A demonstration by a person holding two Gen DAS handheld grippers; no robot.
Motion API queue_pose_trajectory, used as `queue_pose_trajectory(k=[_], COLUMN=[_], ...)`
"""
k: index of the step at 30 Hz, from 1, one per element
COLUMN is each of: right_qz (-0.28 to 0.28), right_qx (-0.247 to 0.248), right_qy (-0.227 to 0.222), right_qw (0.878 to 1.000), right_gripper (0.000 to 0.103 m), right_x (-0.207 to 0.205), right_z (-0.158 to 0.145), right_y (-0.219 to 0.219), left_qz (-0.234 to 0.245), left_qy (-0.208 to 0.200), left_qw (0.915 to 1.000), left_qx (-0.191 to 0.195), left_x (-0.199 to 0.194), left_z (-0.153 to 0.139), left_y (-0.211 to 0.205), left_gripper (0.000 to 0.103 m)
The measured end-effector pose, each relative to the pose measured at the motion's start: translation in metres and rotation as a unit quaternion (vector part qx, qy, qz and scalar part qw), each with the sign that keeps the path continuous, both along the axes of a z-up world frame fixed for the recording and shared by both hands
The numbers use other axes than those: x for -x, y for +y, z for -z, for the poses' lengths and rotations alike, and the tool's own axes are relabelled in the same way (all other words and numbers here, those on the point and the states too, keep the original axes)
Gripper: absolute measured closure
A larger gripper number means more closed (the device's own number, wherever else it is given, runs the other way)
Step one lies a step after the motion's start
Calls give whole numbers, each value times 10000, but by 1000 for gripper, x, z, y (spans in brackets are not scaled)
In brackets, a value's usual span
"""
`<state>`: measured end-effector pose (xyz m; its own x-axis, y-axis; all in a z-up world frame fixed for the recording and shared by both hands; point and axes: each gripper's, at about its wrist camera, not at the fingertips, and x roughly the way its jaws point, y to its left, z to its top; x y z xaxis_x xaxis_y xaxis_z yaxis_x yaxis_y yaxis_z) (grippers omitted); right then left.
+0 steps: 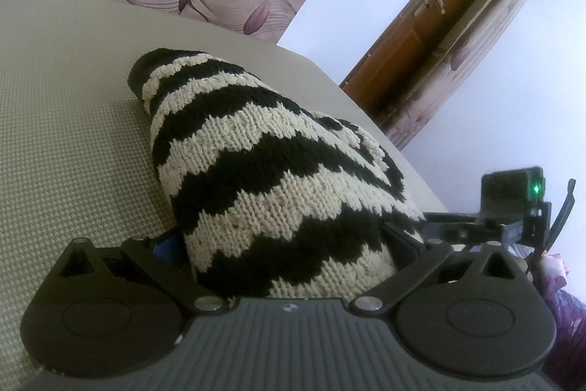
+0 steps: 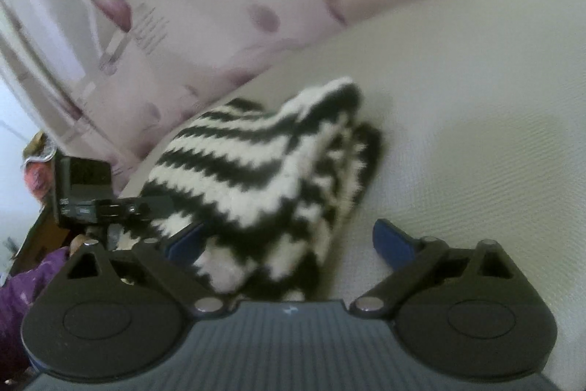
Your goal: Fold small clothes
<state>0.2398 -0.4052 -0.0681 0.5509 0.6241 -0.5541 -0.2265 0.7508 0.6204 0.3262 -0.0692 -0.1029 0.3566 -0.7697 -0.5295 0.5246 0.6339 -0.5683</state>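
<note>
- On the beige woven bed surface (image 1: pixel 73 120), near its far edge below the patterned wall, lies the striped knit garment (image 1: pixel 256 171), bunched into a hump rather than flat.
- Left hand-held gripper (image 1: pixel 289 240): the garment fills the space between its fingers and hides both tips. Whether it clamps the knit or merely sits around it cannot be told.
- Judgement: the raised hump suggests the near end is lifted to carry a fold over.
- Right hand-held gripper (image 2: pixel 289 244): jaws spread wide. The left blue finger pad (image 2: pixel 186 240) touches the garment's side; the right pad stands apart over bare surface. It grips nothing.
- In the right view the garment (image 2: pixel 263 163) already shows a layer doubled along its right side.
- Judgement: the fold is under way, and the right gripper is placed to take the near edge.
</note>
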Motion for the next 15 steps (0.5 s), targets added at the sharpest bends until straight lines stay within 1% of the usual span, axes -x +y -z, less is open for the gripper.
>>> queue_pose_trajectory(k=[2, 3, 4, 5, 7, 11, 15], right_qz=[-53, -79, -103, -102, -117, -90, -135], right_qx=[-33, -118, -212, -270, -411, -703, -798], right_qy=[70, 115, 186, 235, 265, 316, 283], right_qw=[10000, 9998, 9995, 9993, 9987, 9970, 9963], right_gripper=[11, 16, 25, 27, 35, 37, 38], right_x=[-7, -11, -16, -20, -28, -33, -31], right_z=[2, 3, 5, 6, 11, 19, 21], right_y=[6, 8, 9, 10, 11, 10, 6], left_qz=[21, 25, 19, 11, -9, -8, -3], left_qy=[-8, -6, 17, 58, 126, 170, 173], left_qw=[10000, 10000, 10000, 9999, 9998, 9995, 9996], left_qx=[-1, 13, 44, 82, 155, 274, 215], left_x=[0, -1, -2, -4, -7, -12, -14], left_z=[0, 1, 1, 2, 2, 3, 3], left_y=[0, 0, 1, 1, 2, 5, 2], left_gripper=[2, 2, 2, 2, 2, 0, 1])
